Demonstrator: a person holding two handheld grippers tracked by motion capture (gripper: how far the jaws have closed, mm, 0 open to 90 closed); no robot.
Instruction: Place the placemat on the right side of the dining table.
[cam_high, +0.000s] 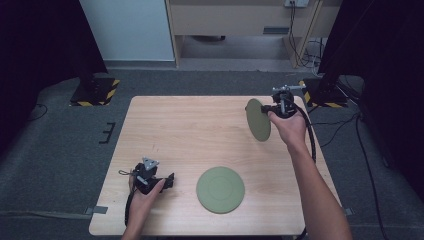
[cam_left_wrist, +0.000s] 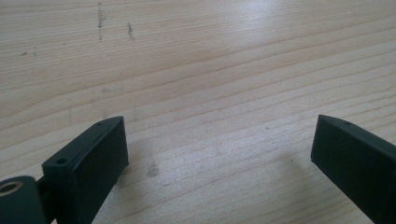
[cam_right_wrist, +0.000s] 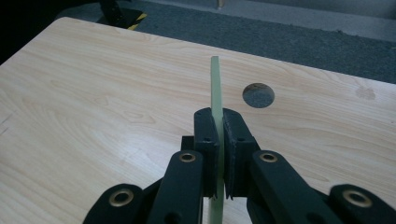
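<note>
- Right claw (cam_high: 267, 107) near the far right corner of the counter (cam_high: 190, 125), raised above it, clamped on the rim of a green plate (cam_high: 258, 120).
- Held plate stands on edge, roughly upright, face turned toward the left side of the counter; it hangs just left of the right hand (cam_high: 288, 125).
- Right gripper view: both jaws of the right claw (cam_right_wrist: 221, 140) pressed flat against the plate (cam_right_wrist: 215, 88), one on each face, no gap. Plate seen edge-on as a thin pale green strip rising between them.
- Same view: round hole (cam_right_wrist: 258, 95) in the counter (cam_right_wrist: 93, 107) beyond the plate, just right of its edge. Grey floor (cam_right_wrist: 303, 42) past the counter's far edge.
- Second green plate (cam_high: 220, 189) lies flat near the near edge of the counter, about mid-width, well apart from the held one. Nothing touches it.
- Left claw (cam_high: 170, 181) near the near left corner, low over the counter, jaws pointing toward the flat plate, near it but not touching. Left hand (cam_high: 145, 192) wraps the grip.
- Left gripper view: left claw (cam_left_wrist: 219, 144) wide open, jaws far apart, bare wood (cam_left_wrist: 210, 70) between them, holding nothing.
</note>
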